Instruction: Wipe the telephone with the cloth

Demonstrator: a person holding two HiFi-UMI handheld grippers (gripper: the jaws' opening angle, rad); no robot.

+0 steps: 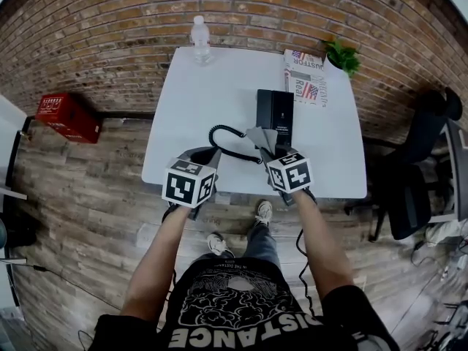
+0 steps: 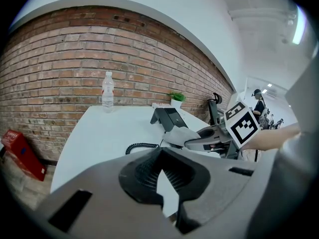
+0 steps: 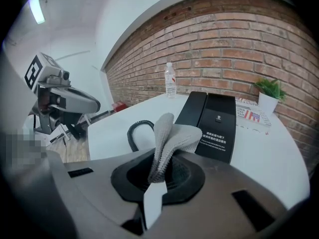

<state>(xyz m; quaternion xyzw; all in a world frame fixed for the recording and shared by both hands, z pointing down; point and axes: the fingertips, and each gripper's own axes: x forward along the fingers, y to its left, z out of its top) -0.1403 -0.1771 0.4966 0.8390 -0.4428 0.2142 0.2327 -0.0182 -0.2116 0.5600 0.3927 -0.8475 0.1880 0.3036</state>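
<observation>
A black telephone (image 1: 274, 113) lies on the white table (image 1: 190, 101), its coiled cord (image 1: 225, 139) trailing off its near left side. My right gripper (image 1: 268, 151) hovers just in front of the phone's near end, shut on a grey cloth (image 1: 261, 137). In the right gripper view the cloth (image 3: 169, 137) sticks up folded from the right gripper (image 3: 160, 176), with the telephone (image 3: 212, 123) just beyond. My left gripper (image 1: 208, 156) sits over the table's near edge beside the cord. In its own view the left gripper (image 2: 162, 172) holds nothing and its jaws meet.
A water bottle (image 1: 200, 40) stands at the table's far edge. A magazine (image 1: 306, 75) and a small potted plant (image 1: 342, 55) occupy the far right corner. On the floor, a red box (image 1: 67, 115) is to the left and a black office chair (image 1: 417, 168) to the right.
</observation>
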